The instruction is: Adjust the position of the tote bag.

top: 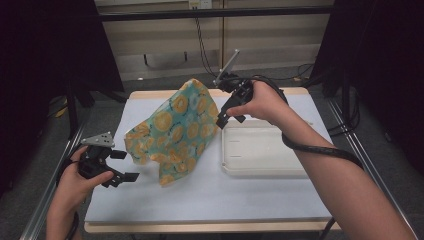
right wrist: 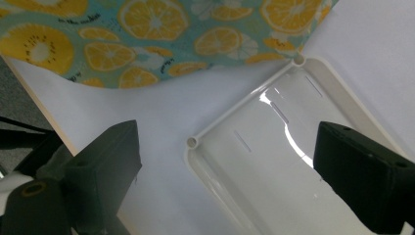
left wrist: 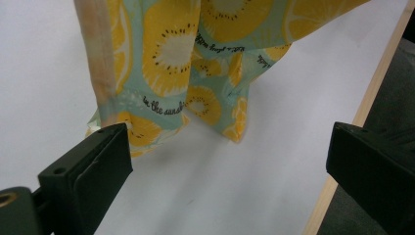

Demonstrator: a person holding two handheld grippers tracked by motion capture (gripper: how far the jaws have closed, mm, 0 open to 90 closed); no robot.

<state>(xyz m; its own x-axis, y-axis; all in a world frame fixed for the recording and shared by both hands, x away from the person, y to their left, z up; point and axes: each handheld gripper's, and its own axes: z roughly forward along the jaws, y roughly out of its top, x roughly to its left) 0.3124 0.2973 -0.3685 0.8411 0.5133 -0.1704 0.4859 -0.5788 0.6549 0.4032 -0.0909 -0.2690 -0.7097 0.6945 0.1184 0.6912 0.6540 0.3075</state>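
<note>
A teal cloth (top: 175, 130) printed with yellow citrus slices rises in a loose, tilted sheet over the middle of the white table (top: 210, 200), its lower edge down near the surface. My left gripper (top: 126, 165) is open just left of the cloth's lower corner. In the left gripper view the cloth (left wrist: 195, 58) hangs ahead of the open left gripper (left wrist: 230, 152), apart from both jaws. My right gripper (top: 230, 120) is open beside the cloth's upper right edge, above the tray's near-left corner. In the right gripper view the right gripper (right wrist: 227, 147) holds nothing, with the cloth (right wrist: 161, 34) beyond it.
A white plastic tray (top: 260, 150), seemingly with nothing in it, lies on the right half of the table; the same tray (right wrist: 274, 161) sits under the right gripper's jaws. The wooden table edge (left wrist: 372, 93) is close to the left gripper. Dark curtains and metal rails flank the table.
</note>
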